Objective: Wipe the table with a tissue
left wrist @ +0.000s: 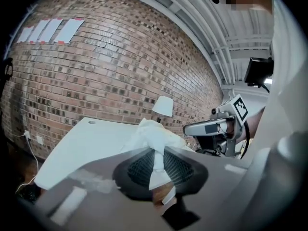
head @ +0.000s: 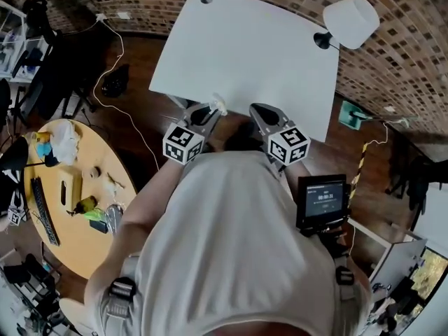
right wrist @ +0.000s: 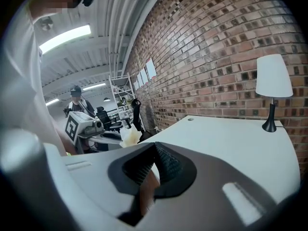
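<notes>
Facing a large white rectangular table (head: 245, 54) set against a brick wall (left wrist: 120, 71), with a white-shaded lamp on a black stem (head: 350, 21) at its far right corner. Holding the left gripper (left wrist: 158, 150) clamped on a crumpled white tissue (left wrist: 151, 134), bunched beyond the jaw tips at the table's near edge. Keeping the right gripper (right wrist: 155, 148) just beside it, tips together, nothing between.

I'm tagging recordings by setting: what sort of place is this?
Probably a shared office or lab workspace: a bare brick wall, a white table with a lamp, and a round wooden table cluttered with small items.
</notes>
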{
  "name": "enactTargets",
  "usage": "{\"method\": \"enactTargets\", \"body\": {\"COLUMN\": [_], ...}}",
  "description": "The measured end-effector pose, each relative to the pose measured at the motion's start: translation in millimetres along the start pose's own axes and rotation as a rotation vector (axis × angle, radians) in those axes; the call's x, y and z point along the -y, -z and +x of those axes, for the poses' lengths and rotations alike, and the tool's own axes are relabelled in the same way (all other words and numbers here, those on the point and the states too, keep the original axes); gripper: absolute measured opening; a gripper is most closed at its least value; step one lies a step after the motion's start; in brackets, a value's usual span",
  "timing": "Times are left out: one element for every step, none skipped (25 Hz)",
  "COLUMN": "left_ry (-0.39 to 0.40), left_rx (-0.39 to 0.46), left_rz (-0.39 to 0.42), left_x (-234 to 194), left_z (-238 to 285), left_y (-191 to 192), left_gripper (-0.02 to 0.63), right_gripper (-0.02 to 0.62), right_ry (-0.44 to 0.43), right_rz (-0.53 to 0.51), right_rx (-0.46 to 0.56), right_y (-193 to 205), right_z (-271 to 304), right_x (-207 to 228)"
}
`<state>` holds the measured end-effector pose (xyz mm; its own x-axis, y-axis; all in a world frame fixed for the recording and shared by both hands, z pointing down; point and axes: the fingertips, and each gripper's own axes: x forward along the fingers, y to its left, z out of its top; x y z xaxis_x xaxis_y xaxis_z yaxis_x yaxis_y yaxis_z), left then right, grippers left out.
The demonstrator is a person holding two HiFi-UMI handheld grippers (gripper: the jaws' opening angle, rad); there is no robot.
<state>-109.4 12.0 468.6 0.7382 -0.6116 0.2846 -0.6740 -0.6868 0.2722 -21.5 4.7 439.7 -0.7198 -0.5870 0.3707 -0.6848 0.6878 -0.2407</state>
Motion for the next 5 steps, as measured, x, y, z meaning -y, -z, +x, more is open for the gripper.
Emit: {"method": "enactTargets", "body": {"left_ry": [0.001, 0.002, 0.003, 0.006, 0.008], "left_rx": [-0.002, -0.005, -0.007, -0.008, -0.008], "left_rz": [0.0, 0.0, 0.001, 0.002, 0.003], "left_x": [-1.1, -2.1, -3.0, -3.7, -4.4], "left_z": [-2.0, -4.0, -6.0, -7.8, -9.6], "left_y": [1.8, 3.5, 5.0, 6.2, 7.2], "left_gripper": [0.063, 0.063, 0.063, 0.063, 0.063], "right_gripper": [0.008, 0.008, 0.008, 0.008, 0.008], "right_ry": [0.004, 0.008, 0.012, 0.016, 0.02], "right_rz": [-0.001, 0.0, 0.002, 0.004, 0.007], "right_rx": [0.002, 0.004, 0.006, 0.007, 0.009], "right_y": [0.0, 0.3, 0.7, 1.0, 1.4], "right_z": [-0.3, -0.7, -1.1, -1.6, -2.0], "right_x": [-1.1, -2.4, -3.8, -5.2, -6.5]}}
